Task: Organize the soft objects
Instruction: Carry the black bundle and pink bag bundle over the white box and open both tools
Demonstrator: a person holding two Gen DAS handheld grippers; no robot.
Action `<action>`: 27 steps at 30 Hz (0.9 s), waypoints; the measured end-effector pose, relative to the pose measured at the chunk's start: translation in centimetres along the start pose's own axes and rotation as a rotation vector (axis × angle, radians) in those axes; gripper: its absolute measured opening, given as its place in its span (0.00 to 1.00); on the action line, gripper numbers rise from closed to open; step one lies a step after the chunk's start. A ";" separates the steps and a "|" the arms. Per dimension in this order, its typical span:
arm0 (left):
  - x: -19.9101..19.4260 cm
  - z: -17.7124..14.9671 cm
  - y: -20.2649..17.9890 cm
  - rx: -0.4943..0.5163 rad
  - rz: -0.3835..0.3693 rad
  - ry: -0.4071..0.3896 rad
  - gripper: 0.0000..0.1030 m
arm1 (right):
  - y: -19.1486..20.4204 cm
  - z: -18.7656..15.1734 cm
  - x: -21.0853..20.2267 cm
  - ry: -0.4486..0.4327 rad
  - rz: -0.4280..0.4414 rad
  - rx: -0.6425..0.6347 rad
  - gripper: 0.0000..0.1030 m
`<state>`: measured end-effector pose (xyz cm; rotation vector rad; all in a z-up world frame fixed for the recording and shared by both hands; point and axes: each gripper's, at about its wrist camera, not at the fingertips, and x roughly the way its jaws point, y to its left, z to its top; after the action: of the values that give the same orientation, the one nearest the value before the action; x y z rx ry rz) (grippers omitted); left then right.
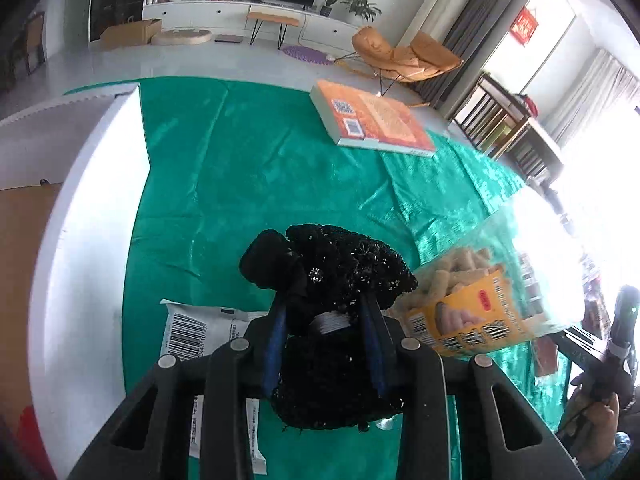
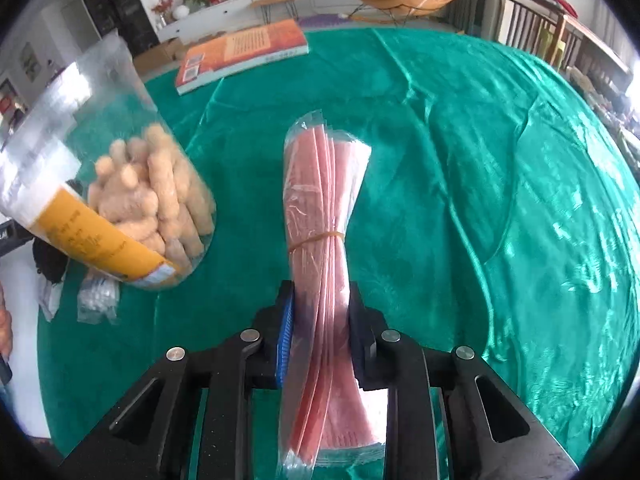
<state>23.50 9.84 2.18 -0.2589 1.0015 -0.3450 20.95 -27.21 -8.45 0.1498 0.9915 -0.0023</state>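
Note:
My left gripper (image 1: 326, 320) is shut on a black sparkly knitted piece (image 1: 344, 268), held above the green tablecloth (image 1: 240, 160). My right gripper (image 2: 322, 304) is shut on a bundle of pink plastic bags (image 2: 320, 184) tied with a rubber band, held above the cloth. A clear bag of puffed corn snacks with an orange label (image 1: 460, 292) stands to the right of the left gripper; in the right wrist view the snack bag (image 2: 132, 200) is to the left of the bundle.
An orange book (image 1: 372, 118) lies at the far side of the table, also seen in the right wrist view (image 2: 240, 52). A white barcoded packet (image 1: 196, 328) lies under the left gripper. A small clear packet (image 2: 98, 300) lies by the snack bag. The white table edge (image 1: 80, 240) is at left.

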 end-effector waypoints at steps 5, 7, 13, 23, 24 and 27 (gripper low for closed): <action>-8.1 0.4 0.2 0.011 -0.093 -0.112 0.33 | 1.5 4.7 -7.5 -0.161 0.024 0.000 0.25; -12.1 -0.1 1.1 0.017 -0.095 -0.163 0.33 | 4.0 5.7 -10.5 -0.198 0.068 -0.042 0.25; -21.9 -3.9 7.4 -0.019 0.071 -0.247 0.34 | 17.3 5.7 -15.1 -0.186 0.398 -0.180 0.25; -26.6 -11.4 16.7 -0.188 0.369 -0.305 0.97 | 36.1 -1.9 -12.6 0.048 0.852 -0.370 0.77; -26.3 -11.7 16.9 -0.201 0.361 -0.307 0.97 | 35.5 -2.5 -12.3 0.032 0.828 -0.391 0.77; -25.4 -12.6 15.9 -0.209 0.274 -0.313 0.97 | 32.1 -4.3 -11.4 -0.056 0.686 -0.434 0.77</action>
<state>2.78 33.84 9.50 -0.3484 0.7505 0.0516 13.42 4.37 2.74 0.0835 0.8240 0.8262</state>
